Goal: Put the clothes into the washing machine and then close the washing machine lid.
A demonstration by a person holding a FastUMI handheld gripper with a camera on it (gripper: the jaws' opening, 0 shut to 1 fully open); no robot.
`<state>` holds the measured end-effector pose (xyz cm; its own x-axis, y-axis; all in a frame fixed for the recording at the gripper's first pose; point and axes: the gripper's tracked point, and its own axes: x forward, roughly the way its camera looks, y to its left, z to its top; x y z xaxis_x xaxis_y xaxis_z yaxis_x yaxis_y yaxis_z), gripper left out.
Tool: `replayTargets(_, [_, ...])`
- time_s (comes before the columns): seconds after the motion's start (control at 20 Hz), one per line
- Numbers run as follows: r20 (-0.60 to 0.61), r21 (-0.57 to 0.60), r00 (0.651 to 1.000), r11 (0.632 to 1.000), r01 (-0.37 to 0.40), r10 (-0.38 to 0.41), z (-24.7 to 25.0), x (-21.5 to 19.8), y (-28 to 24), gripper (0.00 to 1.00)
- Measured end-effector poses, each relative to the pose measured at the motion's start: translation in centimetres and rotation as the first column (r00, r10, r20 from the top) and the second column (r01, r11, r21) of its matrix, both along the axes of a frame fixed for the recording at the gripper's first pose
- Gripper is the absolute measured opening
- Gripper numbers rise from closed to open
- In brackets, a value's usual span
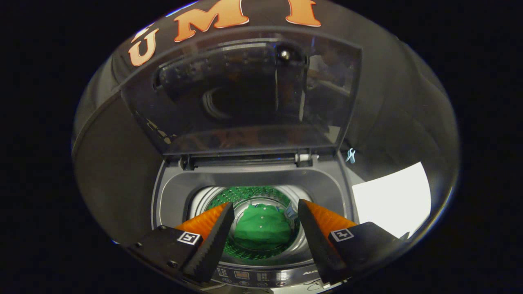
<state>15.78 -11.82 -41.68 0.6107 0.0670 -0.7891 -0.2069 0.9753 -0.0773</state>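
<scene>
A grey top-loading washing machine (253, 175) stands just ahead of me with its dark see-through lid (245, 94) raised upright at the back. Down in the drum (204, 200) lies a green garment (261, 228), crumpled at the bottom. My gripper (265, 206) hovers above the drum opening, open, with nothing between its fingers. The garment shows in the gap between the two fingers, well below them. The machine's control panel (253, 277) lies under the finger bases.
A white sheet (392, 198) lies to the right of the machine. A small light-blue clip (350, 155) hangs near the lid's right hinge. Black cloth walls close in behind and on both sides of the machine.
</scene>
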Motion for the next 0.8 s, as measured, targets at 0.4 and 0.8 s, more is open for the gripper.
replayTargets(0.4, [0.181,0.046,0.983,0.999,-0.024,0.015,13.3,2.8,1.6,0.99])
replayTargets(0.8, [0.346,0.066,0.937,0.995,-0.071,0.044,22.9,7.8,5.6,0.99])
